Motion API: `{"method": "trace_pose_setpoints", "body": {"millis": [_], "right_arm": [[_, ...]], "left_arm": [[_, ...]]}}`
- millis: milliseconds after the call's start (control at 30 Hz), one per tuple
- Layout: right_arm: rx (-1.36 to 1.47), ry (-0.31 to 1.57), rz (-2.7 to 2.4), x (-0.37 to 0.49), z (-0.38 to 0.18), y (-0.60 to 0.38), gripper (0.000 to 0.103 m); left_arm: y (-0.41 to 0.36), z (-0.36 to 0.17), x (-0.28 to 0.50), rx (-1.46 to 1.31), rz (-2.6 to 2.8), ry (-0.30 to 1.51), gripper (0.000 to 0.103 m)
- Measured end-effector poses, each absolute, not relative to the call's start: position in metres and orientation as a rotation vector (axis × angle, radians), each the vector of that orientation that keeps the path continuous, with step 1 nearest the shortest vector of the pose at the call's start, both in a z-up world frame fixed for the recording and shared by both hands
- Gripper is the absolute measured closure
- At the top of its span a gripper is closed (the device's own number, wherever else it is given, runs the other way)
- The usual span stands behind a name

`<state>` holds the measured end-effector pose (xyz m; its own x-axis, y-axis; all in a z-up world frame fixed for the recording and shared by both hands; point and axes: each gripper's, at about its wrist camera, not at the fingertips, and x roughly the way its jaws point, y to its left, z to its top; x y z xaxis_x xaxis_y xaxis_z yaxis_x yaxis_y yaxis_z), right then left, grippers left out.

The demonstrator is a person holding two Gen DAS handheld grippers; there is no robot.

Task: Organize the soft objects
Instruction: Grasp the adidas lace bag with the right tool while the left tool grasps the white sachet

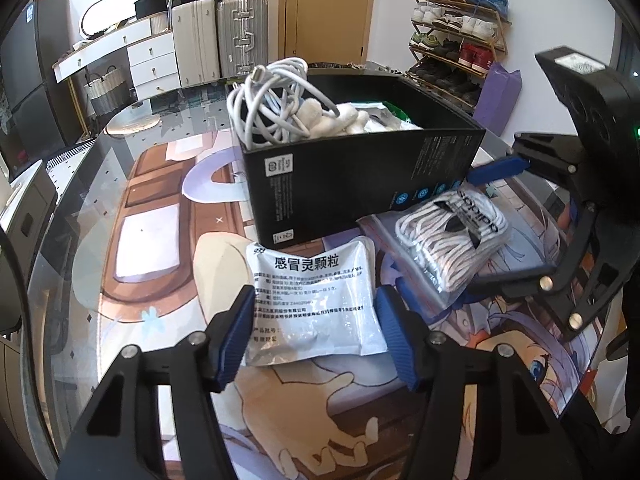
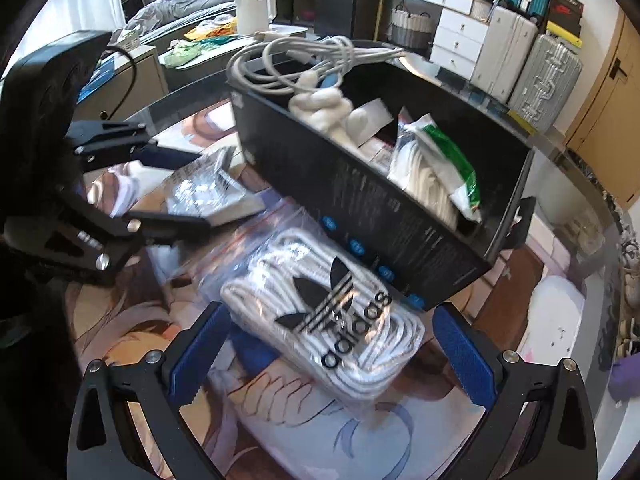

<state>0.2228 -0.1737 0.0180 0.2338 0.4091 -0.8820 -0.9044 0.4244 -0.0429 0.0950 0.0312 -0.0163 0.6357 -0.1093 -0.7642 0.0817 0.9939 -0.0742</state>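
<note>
A: What is seen around the work?

B: A lived-in room is seen, with suitcases [image 1: 224, 28] and a shoe rack [image 1: 460, 36] at the back. A glass table [image 1: 80, 216] is covered by a printed mat [image 1: 160, 184], and a black box [image 1: 360, 168] is set near the mat's middle, already loaded with a white cable [image 1: 272, 100] and other soft things.

A: Where are the remaining items?

B: A white sachet [image 1: 316, 304] is laid just beside the box's near corner. A bag of laces [image 2: 336, 324] is laid against the box's long side.

A: And the grippers?

B: The left gripper [image 1: 316, 336] is held apart, its pads either side of the sachet. The right gripper [image 2: 332, 356] is likewise spread wide around the bag of laces; nothing is clamped.

A: How are these likely to be handled?

B: Both are judged light and yielding. The bag's film looks slick, so it is best pinched across the bulging middle. The sachet is best taken across its flat body, not its thin edge.
</note>
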Motion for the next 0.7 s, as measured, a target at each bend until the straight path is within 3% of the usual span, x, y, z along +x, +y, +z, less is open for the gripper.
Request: {"method": "trace_pose_setpoints", "body": {"millis": [700], "right_arm": [[-0.732,0.955,1.108,0.204,0.007,-0.152,0.000]], "left_arm": [[0.045,-0.013,0.074,-0.059,-0.095,0.862,0.043]]}}
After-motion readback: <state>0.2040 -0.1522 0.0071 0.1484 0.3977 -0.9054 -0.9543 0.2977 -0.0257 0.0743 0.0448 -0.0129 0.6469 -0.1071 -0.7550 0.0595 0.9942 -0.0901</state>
